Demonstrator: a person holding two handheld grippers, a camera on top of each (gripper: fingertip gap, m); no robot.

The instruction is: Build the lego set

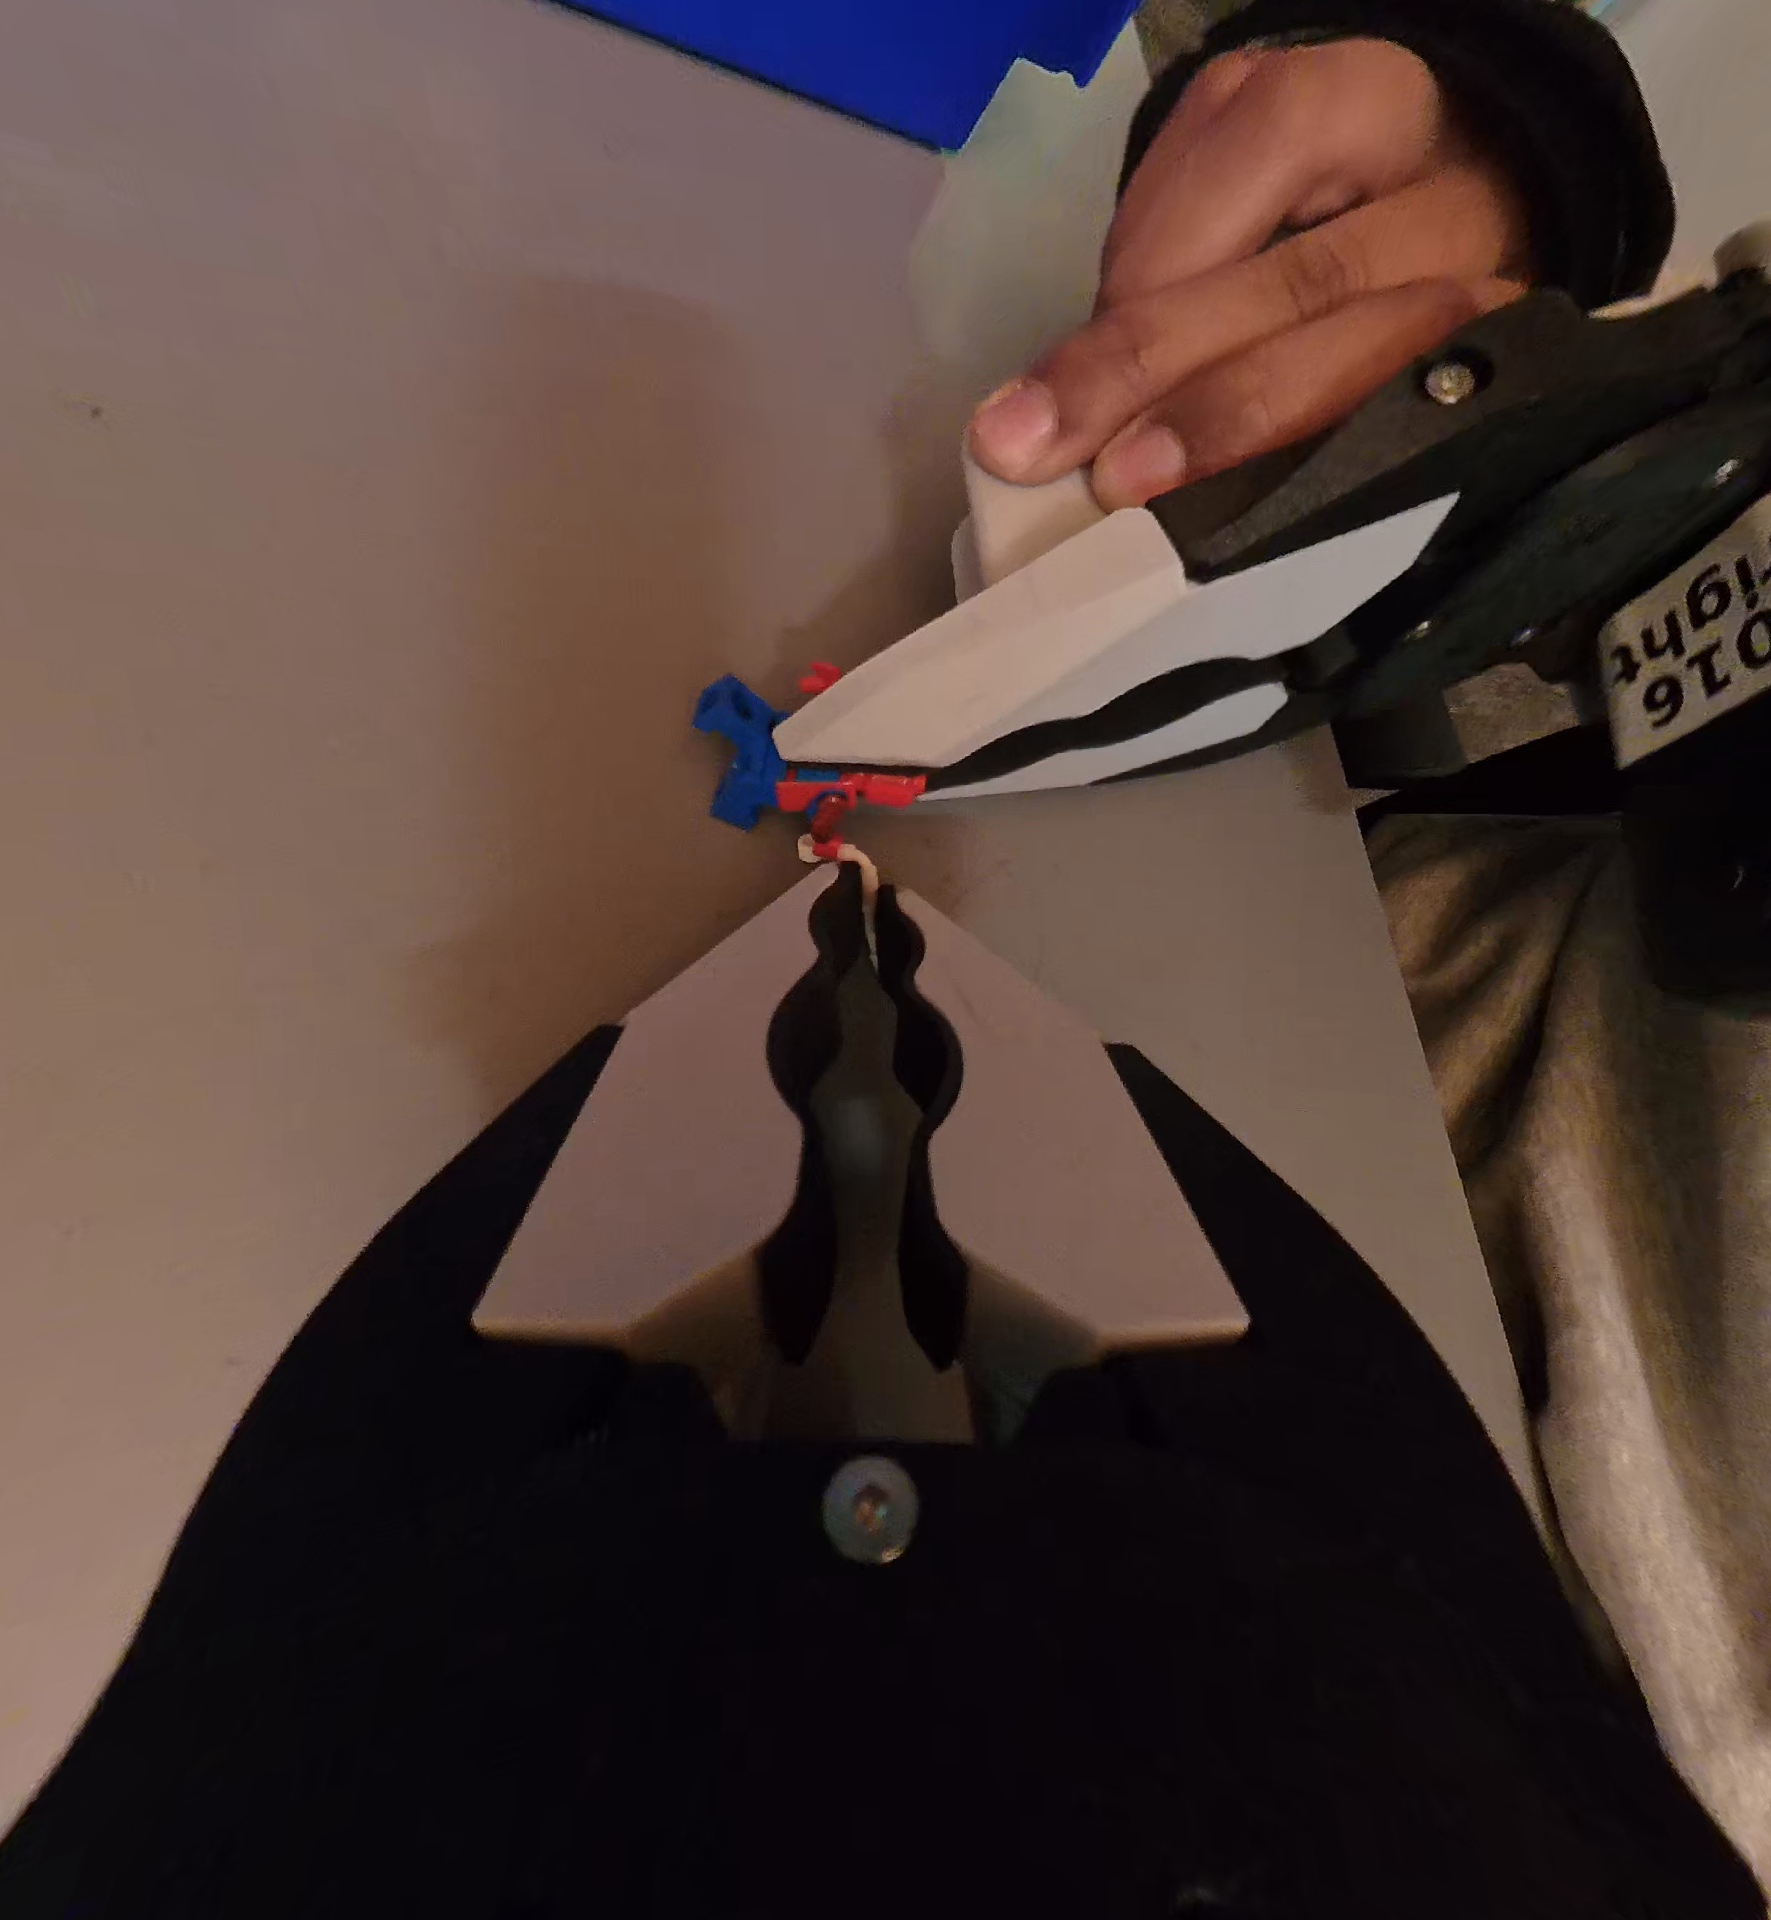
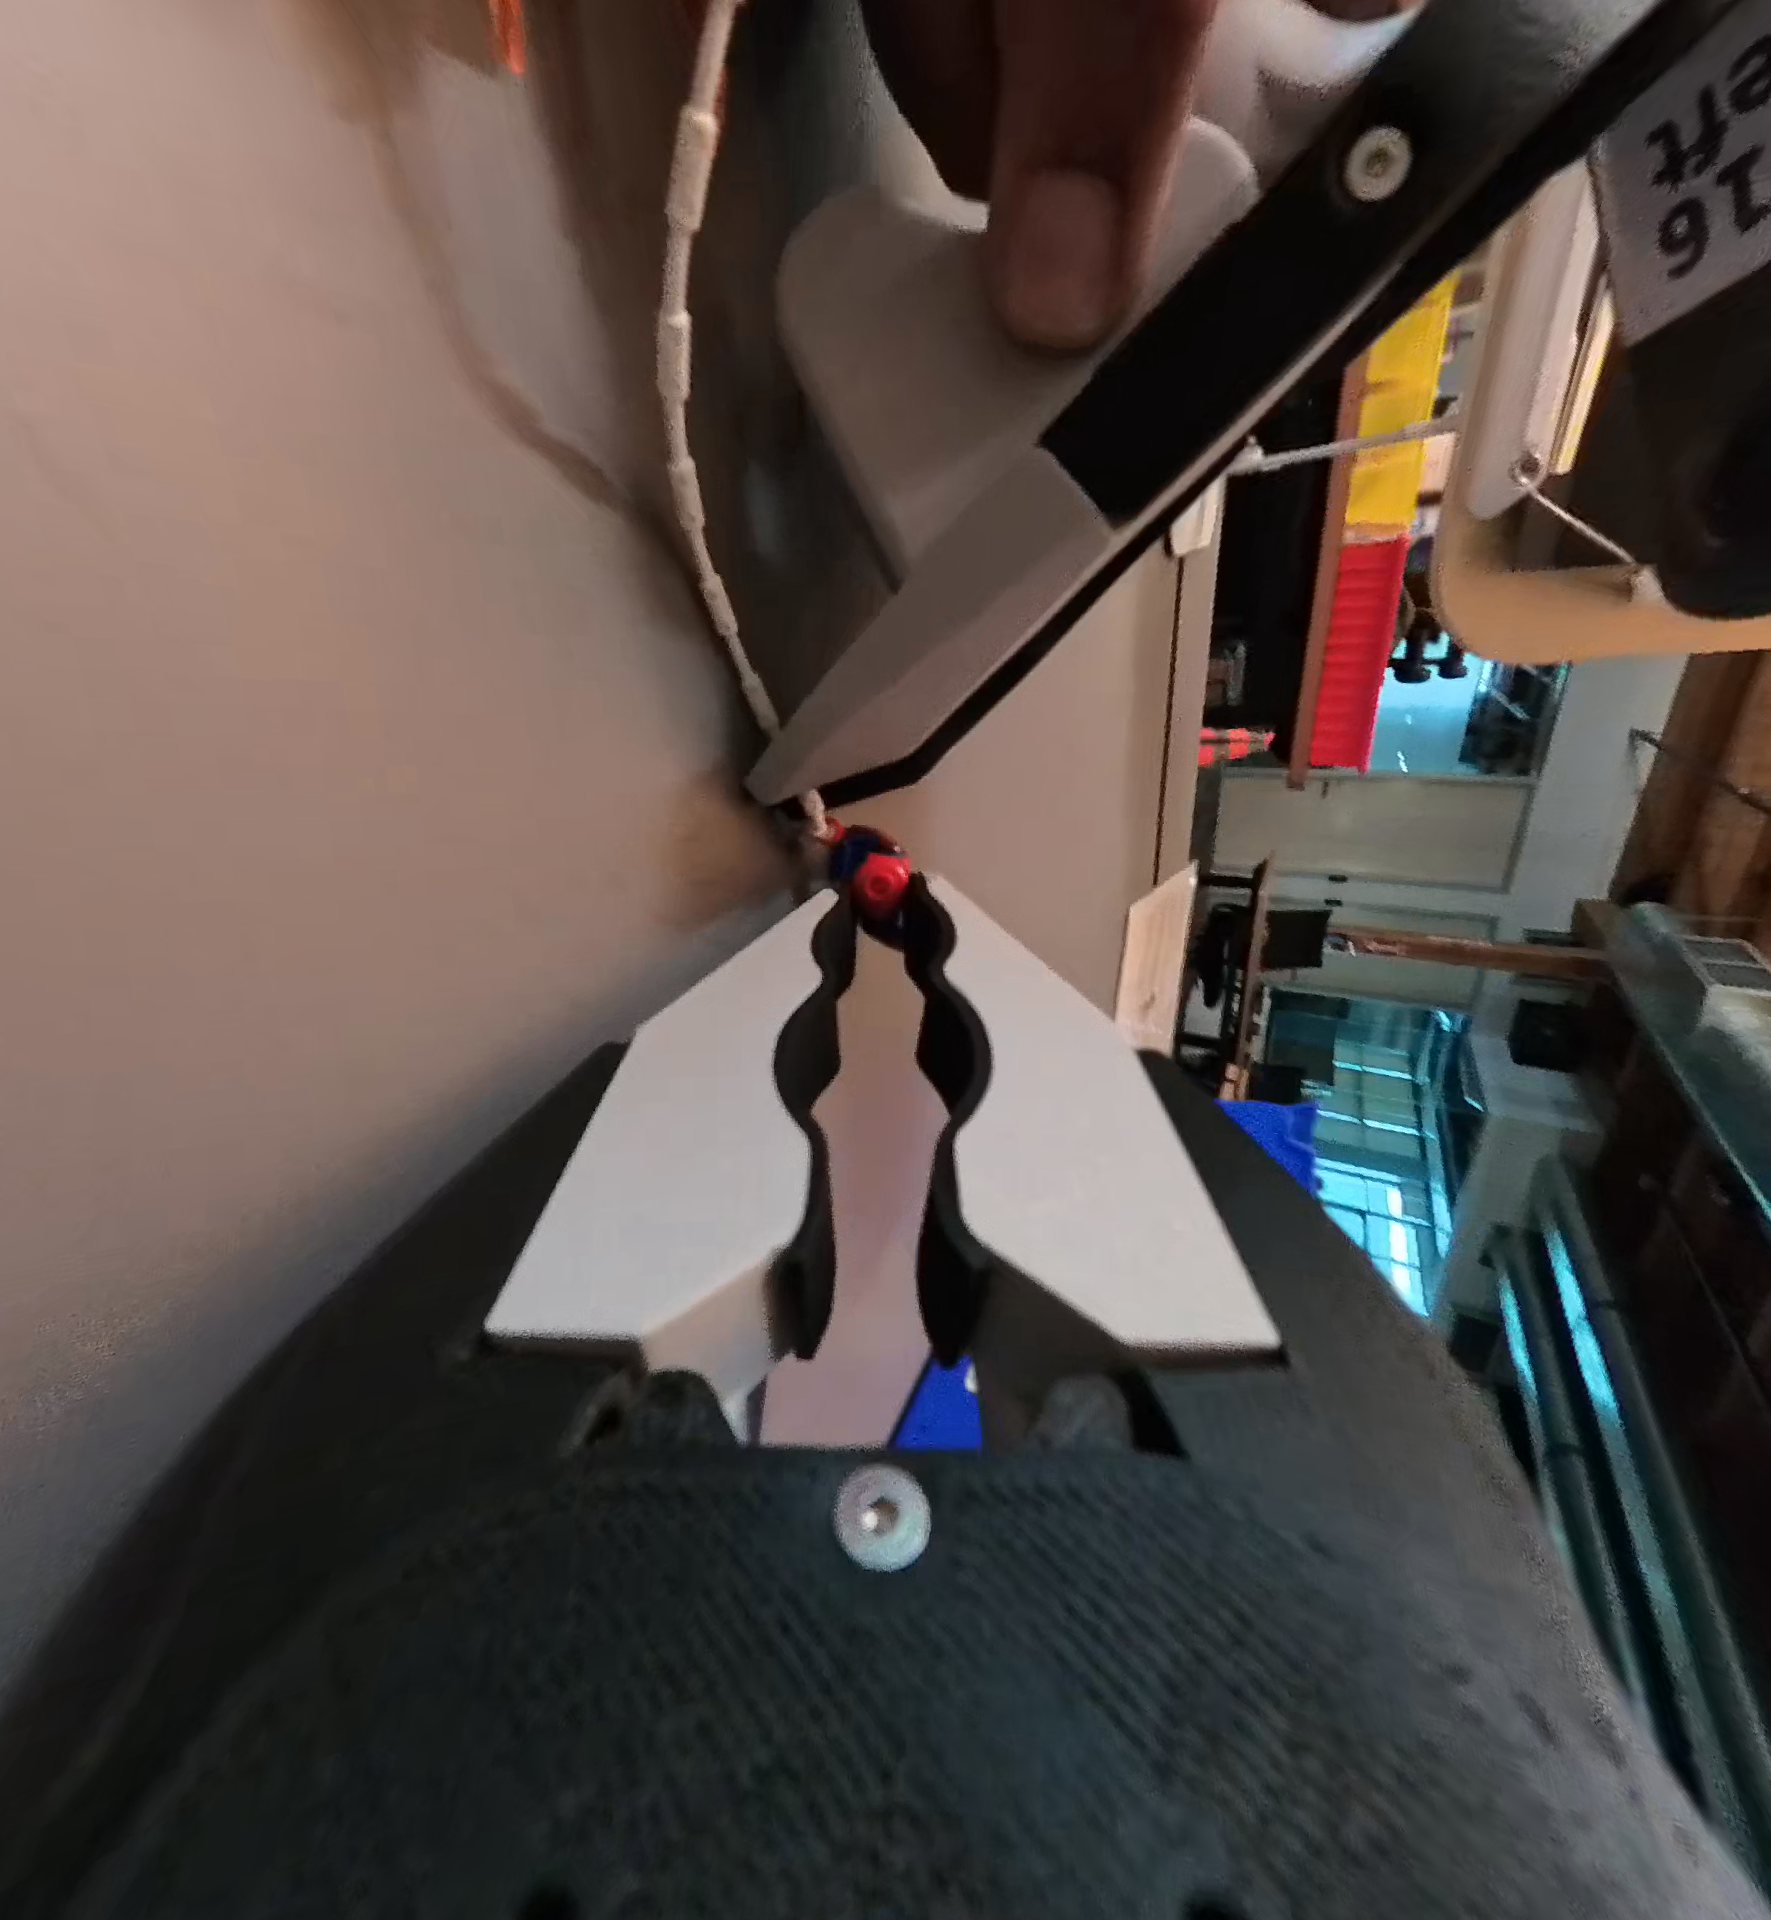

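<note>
Left wrist view: right tongs [image 1: 839, 758], angled from the right, clamp the figure [image 1: 756, 753]; left tongs [image 1: 860, 883] pinch its white cord [image 1: 868, 883].

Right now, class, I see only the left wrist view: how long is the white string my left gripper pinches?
Observer: Long. In the right wrist view the white string trails away past the left gripper, out of frame.
Operator: Is it smooth?
Observer: No, it has thicker segments along it.
Operator: And the figure's grip?
Observer: The right gripper clamps the red and blue figure at its fingertips only; the pads behind stand apart.
</note>
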